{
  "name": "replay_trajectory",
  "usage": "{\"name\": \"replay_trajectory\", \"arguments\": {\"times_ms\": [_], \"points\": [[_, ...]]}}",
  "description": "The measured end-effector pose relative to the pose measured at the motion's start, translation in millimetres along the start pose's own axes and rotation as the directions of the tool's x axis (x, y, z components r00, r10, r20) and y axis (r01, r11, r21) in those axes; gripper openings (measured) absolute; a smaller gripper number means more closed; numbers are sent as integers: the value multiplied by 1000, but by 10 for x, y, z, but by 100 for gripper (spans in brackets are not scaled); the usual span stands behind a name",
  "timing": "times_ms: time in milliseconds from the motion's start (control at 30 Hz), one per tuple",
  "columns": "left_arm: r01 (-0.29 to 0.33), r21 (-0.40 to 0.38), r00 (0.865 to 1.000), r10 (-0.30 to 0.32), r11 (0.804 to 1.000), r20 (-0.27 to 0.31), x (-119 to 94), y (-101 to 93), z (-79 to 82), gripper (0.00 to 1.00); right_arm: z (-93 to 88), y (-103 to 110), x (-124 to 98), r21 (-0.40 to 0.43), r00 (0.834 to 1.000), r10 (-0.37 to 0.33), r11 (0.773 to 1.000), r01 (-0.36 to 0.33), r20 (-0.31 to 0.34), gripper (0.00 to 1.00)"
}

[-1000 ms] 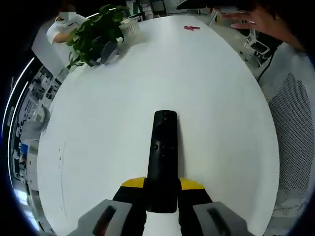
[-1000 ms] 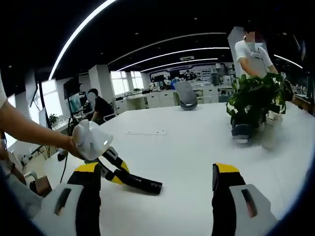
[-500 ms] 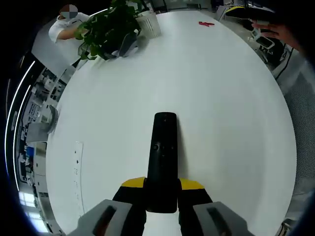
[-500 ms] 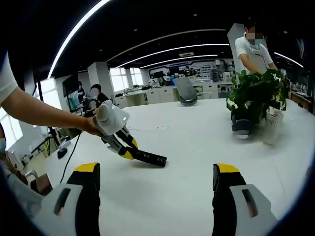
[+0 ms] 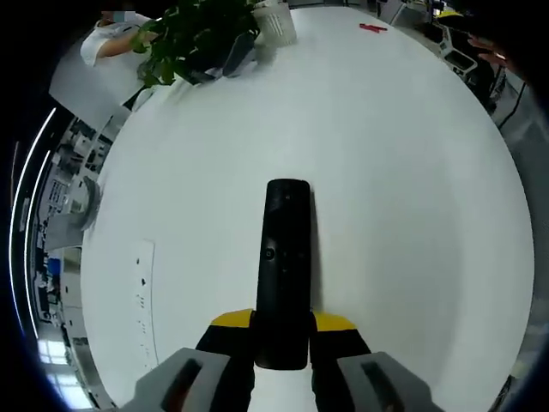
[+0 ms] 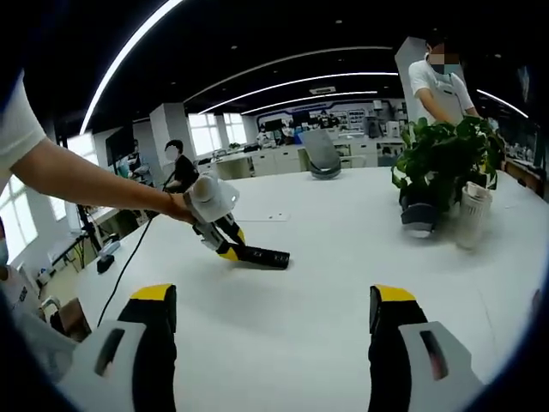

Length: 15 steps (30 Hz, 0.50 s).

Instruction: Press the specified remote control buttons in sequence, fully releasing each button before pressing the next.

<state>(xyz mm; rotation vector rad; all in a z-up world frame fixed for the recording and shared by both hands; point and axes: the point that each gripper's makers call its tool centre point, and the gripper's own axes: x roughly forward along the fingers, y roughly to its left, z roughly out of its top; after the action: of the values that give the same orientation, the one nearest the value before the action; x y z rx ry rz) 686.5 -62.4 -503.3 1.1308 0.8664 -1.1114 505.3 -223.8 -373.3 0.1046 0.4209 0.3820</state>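
In the left gripper view the left gripper [image 5: 283,330] pinches the near end of a black remote control [image 5: 284,266] between its yellow-tipped jaws, so that the remote points away from the camera over the white worktop [image 5: 412,172], its button face turned up and a small round button visible near its middle. Whether the far end rests on the surface or hangs just above it cannot be told. Far across the worktop stands a potted plant [image 5: 202,39] with a pale ribbed cup [image 5: 279,24] just beside it, and a small red item [image 5: 372,27] lies well apart toward the far edge. In the right gripper view the right gripper [image 6: 274,343] stands spread wide with nothing between its jaws, low over the worktop, well apart from the remote held ahead by the left gripper in a person's hand [image 6: 184,208].
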Motion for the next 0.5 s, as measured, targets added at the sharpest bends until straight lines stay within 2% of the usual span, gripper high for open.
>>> {"name": "replay_trajectory", "arguments": {"times_ms": [67,333,500], "points": [[-7,-9,1000,7,1000,9,13,18,5,23,0,10,3,-1,1000,3,1000,-3,-1,97],[39,15,999,-39,999,-9,98,-58,-51,23,-18,10,10,-2,1000,3,1000,-4,-9,96],[40,18,999,-40,999,-9,96,-45,-45,24,-17,37,19,-11,1000,12,1000,-12,-13,96]]}}
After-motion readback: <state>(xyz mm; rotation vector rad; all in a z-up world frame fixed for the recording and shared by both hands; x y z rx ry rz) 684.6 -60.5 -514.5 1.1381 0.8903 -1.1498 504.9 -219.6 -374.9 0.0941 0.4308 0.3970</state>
